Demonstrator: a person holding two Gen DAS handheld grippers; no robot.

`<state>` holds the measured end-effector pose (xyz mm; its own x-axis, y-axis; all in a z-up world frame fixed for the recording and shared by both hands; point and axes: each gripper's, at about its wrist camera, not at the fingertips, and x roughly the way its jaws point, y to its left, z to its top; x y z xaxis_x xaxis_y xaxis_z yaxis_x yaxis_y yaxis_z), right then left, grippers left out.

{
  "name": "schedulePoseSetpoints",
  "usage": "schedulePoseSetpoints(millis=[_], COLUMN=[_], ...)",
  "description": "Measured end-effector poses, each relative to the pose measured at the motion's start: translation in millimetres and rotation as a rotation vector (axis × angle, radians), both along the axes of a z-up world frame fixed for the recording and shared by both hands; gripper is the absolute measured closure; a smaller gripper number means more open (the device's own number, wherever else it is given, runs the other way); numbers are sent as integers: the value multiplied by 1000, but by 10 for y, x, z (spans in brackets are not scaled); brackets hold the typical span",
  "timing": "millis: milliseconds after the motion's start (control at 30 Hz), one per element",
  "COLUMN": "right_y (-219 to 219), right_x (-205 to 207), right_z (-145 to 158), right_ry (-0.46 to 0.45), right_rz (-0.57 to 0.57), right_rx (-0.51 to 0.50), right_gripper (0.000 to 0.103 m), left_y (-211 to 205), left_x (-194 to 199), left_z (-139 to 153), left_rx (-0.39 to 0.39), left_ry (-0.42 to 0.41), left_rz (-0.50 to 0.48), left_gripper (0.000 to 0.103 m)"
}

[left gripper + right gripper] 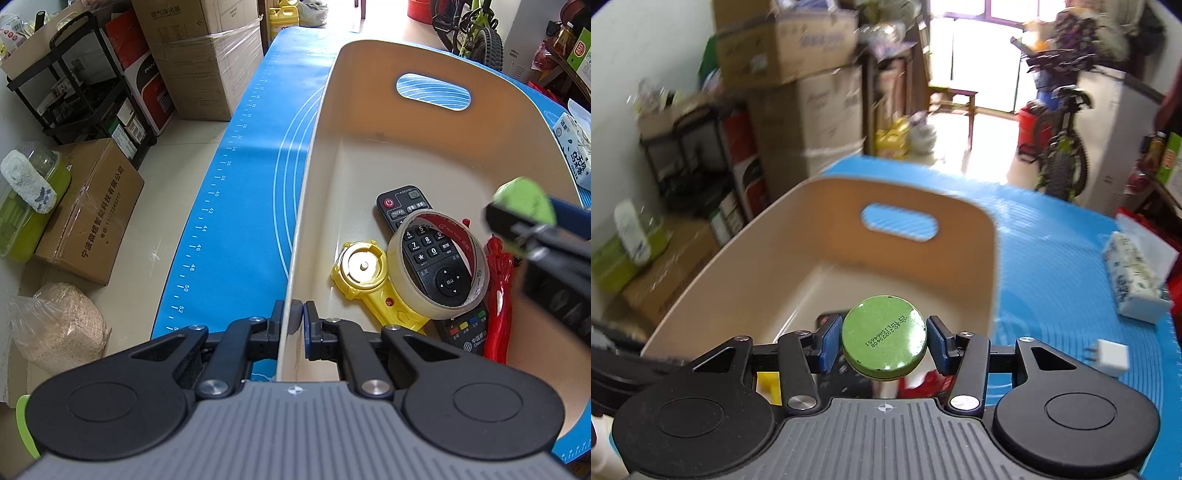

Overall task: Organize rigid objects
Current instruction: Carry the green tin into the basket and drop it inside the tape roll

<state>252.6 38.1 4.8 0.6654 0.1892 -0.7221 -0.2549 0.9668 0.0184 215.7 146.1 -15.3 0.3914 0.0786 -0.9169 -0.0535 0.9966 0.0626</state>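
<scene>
A beige bin (424, 162) (975, 258) with a handle slot stands on the blue mat (243, 177) (1056, 266). My left gripper (294, 321) is shut on the bin's near-left wall. Inside lie a black remote (430, 254), a roll of tape (439, 264) resting on it, a yellow toy (364, 277) and a red toy (498, 295). My right gripper (884, 341) is shut on a round green tin (884, 338), bottom face towards the camera, held over the bin's near end. In the left wrist view the right gripper (517, 218) enters from the right with the green tin (526, 201).
A tissue pack (1134, 284) (576, 155) and a white plug adapter (1110, 356) lie on the mat right of the bin. Cardboard boxes (88, 210), a black shelf (77, 81) and a bicycle (1060, 147) stand on the floor beyond the table.
</scene>
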Motion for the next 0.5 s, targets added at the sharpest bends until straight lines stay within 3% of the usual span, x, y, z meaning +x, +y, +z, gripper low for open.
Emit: schedulePoseSetpoints(millis=[500], right_y=[319], right_x=[147], right_z=[-205], right_ry=[211], right_rz=[84], right_rx=[-129], right_gripper=[48], left_y=[10], left_x=[3], left_z=[0], left_rx=[1], left_ry=[0], left_rz=[0], left_gripper=[92])
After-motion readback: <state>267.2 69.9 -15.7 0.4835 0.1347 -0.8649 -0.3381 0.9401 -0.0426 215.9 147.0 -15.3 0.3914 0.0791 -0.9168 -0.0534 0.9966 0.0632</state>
